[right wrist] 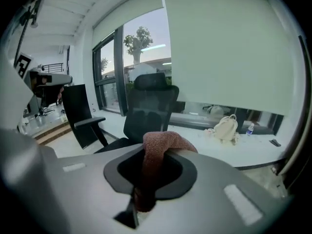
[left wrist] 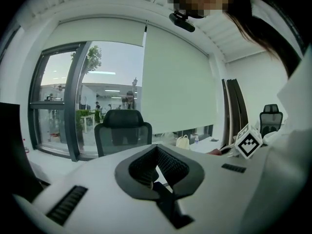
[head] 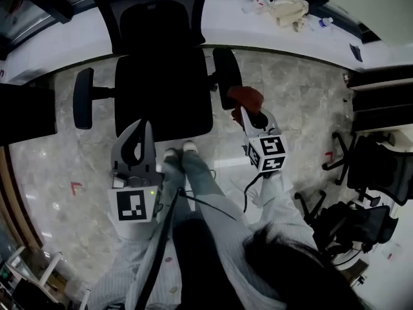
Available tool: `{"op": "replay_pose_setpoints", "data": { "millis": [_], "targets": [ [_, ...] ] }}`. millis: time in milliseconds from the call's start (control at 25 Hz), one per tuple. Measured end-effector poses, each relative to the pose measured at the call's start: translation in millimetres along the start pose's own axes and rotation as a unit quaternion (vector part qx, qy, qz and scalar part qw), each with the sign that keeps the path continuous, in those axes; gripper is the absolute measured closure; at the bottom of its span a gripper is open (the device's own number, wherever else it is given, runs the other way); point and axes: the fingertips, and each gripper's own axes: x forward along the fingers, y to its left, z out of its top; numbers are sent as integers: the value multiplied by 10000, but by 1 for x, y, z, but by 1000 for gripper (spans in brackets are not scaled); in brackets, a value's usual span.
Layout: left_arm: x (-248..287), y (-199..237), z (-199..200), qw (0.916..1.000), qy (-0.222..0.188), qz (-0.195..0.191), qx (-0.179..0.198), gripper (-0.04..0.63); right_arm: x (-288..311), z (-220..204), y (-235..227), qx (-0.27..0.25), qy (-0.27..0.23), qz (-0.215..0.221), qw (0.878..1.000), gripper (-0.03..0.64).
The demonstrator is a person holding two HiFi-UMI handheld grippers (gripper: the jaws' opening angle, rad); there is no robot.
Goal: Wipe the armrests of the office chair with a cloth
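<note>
reddish cloth (head: 247,98) pinched by right gripper (head: 251,116) (near armrest (head: 226,73)).

There are two grippers, the left gripper (head: 144,124) and the right gripper (head: 244,113), and one cloth (head: 247,97). One office chair (head: 162,95) in front has two armrests (head: 82,99); one bag (head: 288,8) and one bottle (head: 326,22) lie beyond.

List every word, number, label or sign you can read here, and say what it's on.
No readable words or numbers anywhere.
Black-and-white square patterns only, no letters: cube on left claw, cube on right claw.
Red corner marks on floor: not text.
Bottle on ledge: label too small to read.
</note>
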Motion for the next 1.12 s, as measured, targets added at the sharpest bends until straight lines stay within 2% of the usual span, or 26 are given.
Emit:
{"op": "replay_pose_setpoints", "data": {
  "millis": [160, 320, 480, 680, 960, 1120],
  "targets": [
    [2, 10, -32, 9993, 278, 119, -222, 592, 58, -51, 6, 213, 814, 426, 9955, 586],
    [-5, 16, -45, 9980, 348, 295, -437, 592, 84, -67, 7, -254, 1247, 302, 9914, 586],
    [-7, 28, -50, 9969, 376, 508, -471, 592, 121, -56, -10, -830, 1541, 456, 9835, 586],
    [-21, 50, -55, 9938, 437, 871, -535, 592, 179, -30, -30, -1238, 1785, 603, 9743, 586],
    [-30, 70, -74, 9899, 627, 1132, -577, 592, 259, 3, -57, -1169, 2009, 274, 9722, 584],
    [-30, 76, -70, 9900, 572, 1154, -582, 592, 279, 17, -71, -859, 2056, -23, 9749, 584]
  ]
}}
